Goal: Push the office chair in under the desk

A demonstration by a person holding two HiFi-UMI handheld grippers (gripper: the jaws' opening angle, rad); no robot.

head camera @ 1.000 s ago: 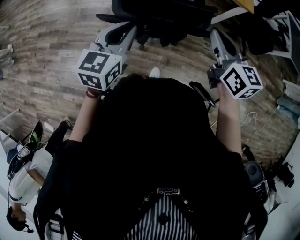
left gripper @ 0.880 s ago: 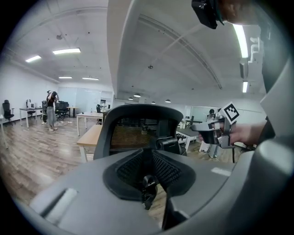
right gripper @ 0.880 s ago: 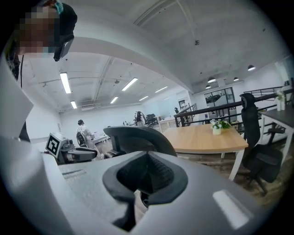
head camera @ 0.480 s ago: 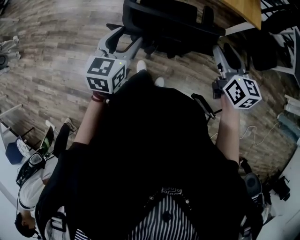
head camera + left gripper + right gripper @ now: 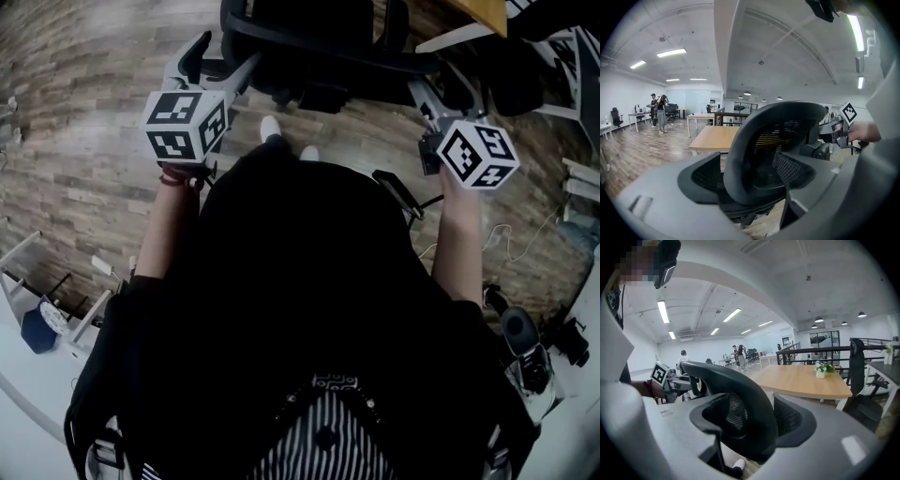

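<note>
**A:** Both grippers are on the chair (image 5: pixel 319 42) now. The left gripper (image 5: pixel 752 178) has swung out to the backrest's left edge since a second ago, and the shoes (image 5: pixel 270 127) have stepped forward.

**B:** And the jaws?

**A:** Spread wide on both, each with the backrest rim filling the gap. The left gripper looks clamped on it, pad to pad. The right gripper (image 5: pixel 757 423) has the same hold on the other edge.

**B:** So the push is under way?

**A:** That's my read. Two holds, a step forward, and the chair stands between the person and the desk (image 5: pixel 480 14), back toward the person. It isn't under the desk yet.

**B:** What can't you see?

**A:** Plenty. The dark torso fills the head view. The chair's seat is a black mass, and I can't make out its wheels. Only a corner of the desk shows there. From the grippers the backrest blocks the desk's near edge, so I can't judge the gap left. Past it there's a plant (image 5: pixel 824 367), and far off some people (image 5: pixel 661 112), too small to read.
</note>
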